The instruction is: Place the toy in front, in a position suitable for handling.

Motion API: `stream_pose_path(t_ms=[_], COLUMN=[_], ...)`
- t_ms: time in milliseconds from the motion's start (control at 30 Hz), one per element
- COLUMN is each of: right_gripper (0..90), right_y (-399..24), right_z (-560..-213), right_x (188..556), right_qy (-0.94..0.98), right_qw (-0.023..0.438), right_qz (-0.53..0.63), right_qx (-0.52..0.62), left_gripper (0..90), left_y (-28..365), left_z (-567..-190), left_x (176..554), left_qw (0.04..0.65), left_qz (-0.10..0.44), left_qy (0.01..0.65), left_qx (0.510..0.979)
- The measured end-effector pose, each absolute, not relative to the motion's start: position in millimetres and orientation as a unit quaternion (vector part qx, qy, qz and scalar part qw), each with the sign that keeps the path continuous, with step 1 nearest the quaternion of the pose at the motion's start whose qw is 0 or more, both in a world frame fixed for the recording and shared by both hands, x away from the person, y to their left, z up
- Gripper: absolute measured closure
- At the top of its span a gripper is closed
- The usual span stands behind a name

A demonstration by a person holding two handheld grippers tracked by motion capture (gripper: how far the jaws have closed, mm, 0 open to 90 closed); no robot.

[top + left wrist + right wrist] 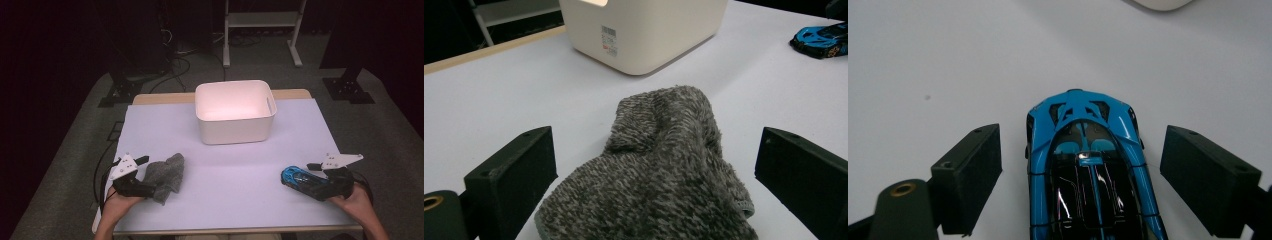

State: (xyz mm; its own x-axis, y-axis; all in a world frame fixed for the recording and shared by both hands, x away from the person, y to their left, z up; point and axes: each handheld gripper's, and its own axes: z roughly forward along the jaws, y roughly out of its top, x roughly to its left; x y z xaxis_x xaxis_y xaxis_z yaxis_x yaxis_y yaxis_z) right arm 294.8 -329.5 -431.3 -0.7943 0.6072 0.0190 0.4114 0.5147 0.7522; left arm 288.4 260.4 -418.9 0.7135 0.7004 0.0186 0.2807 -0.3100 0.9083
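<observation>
High view first: I have the left gripper [142,175] at the near left of the white-covered table [235,165], its jaws spread wide on either side of a grey sock [166,176], and the right gripper [320,180] at the near right, jaws likewise apart around a blue toy car [302,181]. Neither pair of pads presses on anything yet.

From the left gripper view, the sock [664,170] is a fuzzy terry knit, slumped in a loose heap — soft, light, nothing to break. I judge it will squash flat under the pads and droop from whatever point I pinch, so I would close across the thick bunched middle and not on the thin cuff edge at the near side, where only one layer might be caught.

The right gripper view shows the car [1093,175] lying lengthwise between the jaws, nose pointing away. Its shell looks hard and glossy — stiff, probably slippery, with small parts that could snap. I would clamp across the flat flanks at the cabin, squarely, so it does not squirt out forward.

Beyond both things, at the middle of the far half of the table, stands a white bin [235,112] with a handle slot in its wall. What I can see of its inside looks empty; the near bottom is hidden by its front wall.
</observation>
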Motion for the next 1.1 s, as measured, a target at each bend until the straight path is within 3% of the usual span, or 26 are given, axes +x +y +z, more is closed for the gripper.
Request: stream_pose_path(t_ms=[667, 1100], right_gripper=[14.5, 18.1], right_y=[-329, -331], right_z=[-452, -453], right_x=[302, 303], right_qy=[0.897, 0.896], right_qw=[0.128, 0.115], right_qz=[0.310, 0.317], right_qx=[0.290, 0.290], left_gripper=[2.1, 2.1], left_y=[258, 257], left_z=[-421, -421], left_x=[289, 289], left_qw=[0.493, 0.492], left_qz=[0.203, 0.200], left_qy=[0.310, 0.305], left_qx=[0.787, 0.791])
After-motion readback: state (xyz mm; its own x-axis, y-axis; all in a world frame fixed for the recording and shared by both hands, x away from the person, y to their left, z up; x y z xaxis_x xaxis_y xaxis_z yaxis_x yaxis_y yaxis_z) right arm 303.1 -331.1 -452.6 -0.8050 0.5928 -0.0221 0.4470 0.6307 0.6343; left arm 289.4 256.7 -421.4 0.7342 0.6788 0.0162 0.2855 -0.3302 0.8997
